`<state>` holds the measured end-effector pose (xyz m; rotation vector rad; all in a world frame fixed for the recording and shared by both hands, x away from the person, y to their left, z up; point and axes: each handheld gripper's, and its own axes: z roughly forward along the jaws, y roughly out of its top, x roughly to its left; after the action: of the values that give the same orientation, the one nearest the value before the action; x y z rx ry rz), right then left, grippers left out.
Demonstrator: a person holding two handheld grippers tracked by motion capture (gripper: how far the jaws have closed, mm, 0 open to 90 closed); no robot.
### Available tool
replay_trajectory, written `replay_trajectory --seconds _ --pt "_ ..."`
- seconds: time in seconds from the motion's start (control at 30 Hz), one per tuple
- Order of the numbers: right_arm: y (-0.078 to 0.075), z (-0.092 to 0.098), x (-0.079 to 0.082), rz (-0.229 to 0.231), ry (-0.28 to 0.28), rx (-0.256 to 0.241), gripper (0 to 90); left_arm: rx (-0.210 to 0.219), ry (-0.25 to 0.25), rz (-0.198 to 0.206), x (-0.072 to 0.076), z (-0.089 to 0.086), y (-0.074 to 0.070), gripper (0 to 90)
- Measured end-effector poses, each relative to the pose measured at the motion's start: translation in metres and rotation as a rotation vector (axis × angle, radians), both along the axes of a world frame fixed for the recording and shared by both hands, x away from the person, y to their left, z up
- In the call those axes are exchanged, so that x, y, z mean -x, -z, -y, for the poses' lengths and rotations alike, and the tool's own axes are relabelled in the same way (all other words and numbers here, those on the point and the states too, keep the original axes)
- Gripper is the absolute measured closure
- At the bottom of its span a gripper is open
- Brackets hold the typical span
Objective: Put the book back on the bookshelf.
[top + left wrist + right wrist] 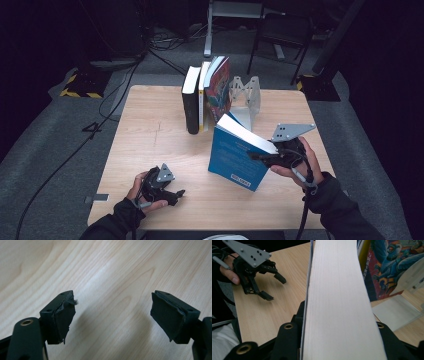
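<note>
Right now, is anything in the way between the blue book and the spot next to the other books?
Nothing visible blocks it. The right gripper holds the blue book tilted above the table. Between it and the standing books lies bare wood and the clear bookend, whose flat base sits where the book would likely go.

A blue book [239,162] is held tilted above the table [150,150] by the right hand-held gripper [267,157], which is clamped on its page edge (white pages turned upward). Behind the blue book, a row of upright books [205,95] is propped against a white bookend [247,97]. To its left, the left hand-held gripper [177,195] is held low, its jaws parted.
</note>
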<state>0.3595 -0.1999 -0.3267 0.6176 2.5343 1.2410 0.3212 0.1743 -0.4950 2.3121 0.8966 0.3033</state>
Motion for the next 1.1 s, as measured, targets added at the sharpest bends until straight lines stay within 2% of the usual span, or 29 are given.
replay_trajectory --seconds 0.1,0.2,0.43,0.63,0.73,0.8,0.87,1.1 --pt "-0.001 0.006 0.000 -0.007 0.016 -0.001 59.9 0.006 -0.015 -0.005 -0.001 -0.002 0.002 18.2" --pt "0.000 0.016 0.000 -0.010 0.031 -0.012 59.8 0.015 -0.024 0.009 -0.002 -0.004 0.004 19.9" --pt "-0.002 0.032 0.000 -0.009 0.070 -0.002 59.8 0.048 -0.006 0.047 -0.004 -0.004 0.009 15.2" --pt "-0.006 0.047 0.005 -0.006 0.097 -0.001 59.8 0.055 -0.004 0.047 -0.004 -0.004 0.010 14.9" --pt "-0.010 0.050 0.008 0.009 0.112 0.001 59.9 0.055 -0.002 0.047 -0.004 -0.005 0.010 14.9" --pt "-0.011 0.052 0.011 0.030 0.170 -0.041 60.0 0.055 -0.002 0.047 -0.004 -0.005 0.010 14.9" --pt "-0.012 0.052 0.011 0.037 0.187 -0.031 60.1 0.053 -0.002 0.051 -0.004 -0.004 0.009 15.3" --pt "-0.018 0.052 0.012 0.025 0.190 -0.013 60.2 0.056 0.001 0.050 -0.004 -0.004 0.010 15.4"
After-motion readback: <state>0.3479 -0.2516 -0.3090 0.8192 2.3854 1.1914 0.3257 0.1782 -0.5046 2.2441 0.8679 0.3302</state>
